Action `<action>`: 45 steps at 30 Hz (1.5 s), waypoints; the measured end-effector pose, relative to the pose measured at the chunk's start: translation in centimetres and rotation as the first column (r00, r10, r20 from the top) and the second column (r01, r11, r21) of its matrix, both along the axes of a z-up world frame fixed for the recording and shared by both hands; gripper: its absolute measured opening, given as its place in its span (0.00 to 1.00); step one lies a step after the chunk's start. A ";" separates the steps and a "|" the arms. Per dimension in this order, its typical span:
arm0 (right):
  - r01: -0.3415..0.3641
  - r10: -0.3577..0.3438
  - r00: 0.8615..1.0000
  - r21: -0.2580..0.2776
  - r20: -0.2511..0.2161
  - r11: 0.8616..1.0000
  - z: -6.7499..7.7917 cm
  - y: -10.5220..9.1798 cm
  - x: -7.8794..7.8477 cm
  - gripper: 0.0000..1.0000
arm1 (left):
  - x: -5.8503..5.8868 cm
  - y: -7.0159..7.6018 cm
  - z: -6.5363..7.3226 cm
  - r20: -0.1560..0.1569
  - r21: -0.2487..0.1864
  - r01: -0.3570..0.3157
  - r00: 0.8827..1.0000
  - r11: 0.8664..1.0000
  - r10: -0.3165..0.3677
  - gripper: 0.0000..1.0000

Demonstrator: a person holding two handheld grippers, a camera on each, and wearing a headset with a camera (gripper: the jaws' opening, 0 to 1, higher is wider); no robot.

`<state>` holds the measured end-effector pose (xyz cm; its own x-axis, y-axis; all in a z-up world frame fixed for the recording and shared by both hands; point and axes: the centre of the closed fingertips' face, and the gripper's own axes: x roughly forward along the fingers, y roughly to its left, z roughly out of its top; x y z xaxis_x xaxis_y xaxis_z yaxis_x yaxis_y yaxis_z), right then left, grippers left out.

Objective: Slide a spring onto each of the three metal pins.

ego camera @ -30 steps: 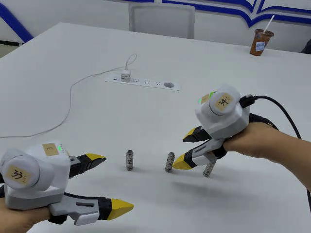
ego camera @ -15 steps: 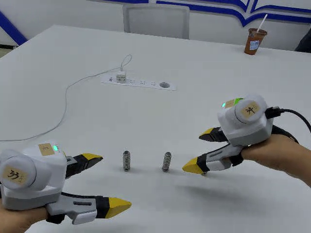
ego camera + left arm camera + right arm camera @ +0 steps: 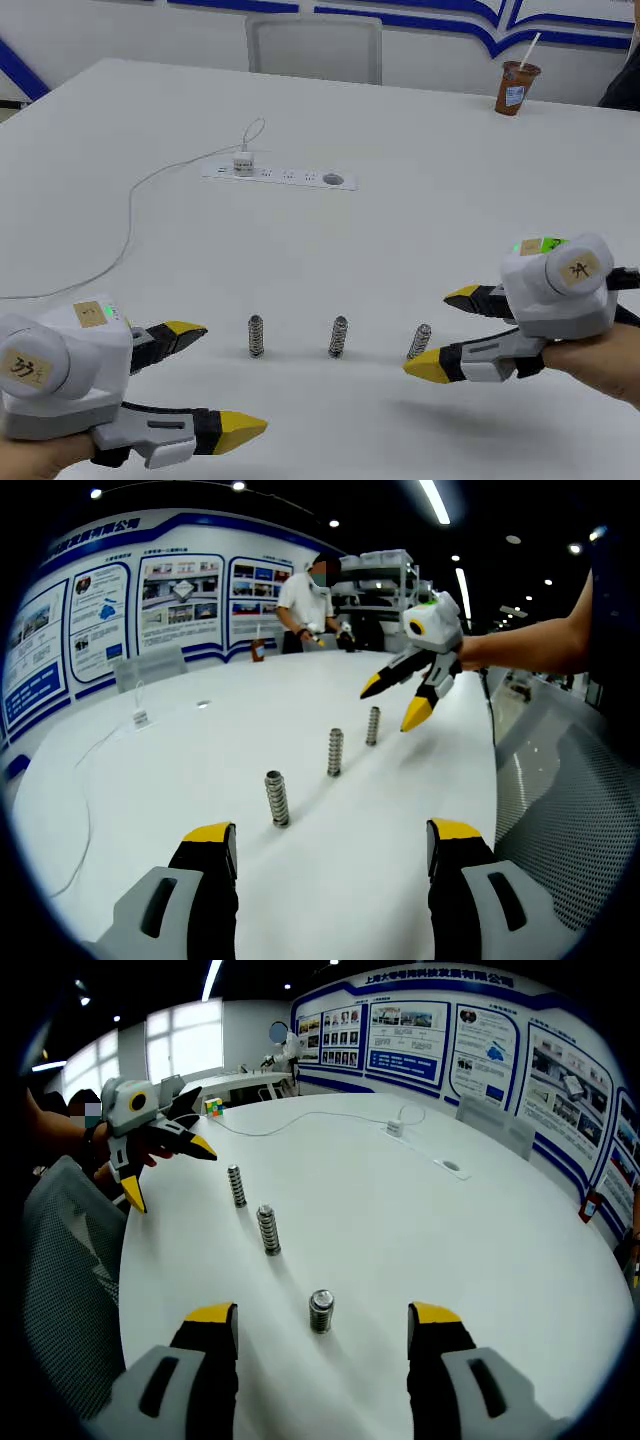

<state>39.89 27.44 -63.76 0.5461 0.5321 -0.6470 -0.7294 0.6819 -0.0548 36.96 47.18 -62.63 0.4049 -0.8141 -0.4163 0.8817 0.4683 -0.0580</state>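
Three springs [image 3: 339, 337] stand upright in a row on the table [image 3: 400, 200], between the tongs. Left gripper [image 3: 230, 376] and right gripper [image 3: 390, 706] gape wide, empty. Springs judged light, compressible, easily tipped; grip gently mid-coil.

The coils of the three springs [image 3: 339, 337] cover whatever stands inside them. The left tongs [image 3: 235, 377] run off the bottom edge, the chair [image 3: 313, 45] off the top. The label on the cup [image 3: 512, 88] is too small to read.
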 end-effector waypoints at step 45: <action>0.035 -0.054 0.992 0.153 0.118 0.988 0.3 -0.8 -5.4 0.78 | -0.4 0.6 -0.6 -0.011 -0.024 -0.020 1.000 1.000 0.020 0.82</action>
<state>34.52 26.59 -63.43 0.6412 0.5916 -0.4888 -0.6923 0.7208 -0.0357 36.59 47.77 -63.21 0.4164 -0.8160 -0.4009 0.8716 0.4838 -0.0795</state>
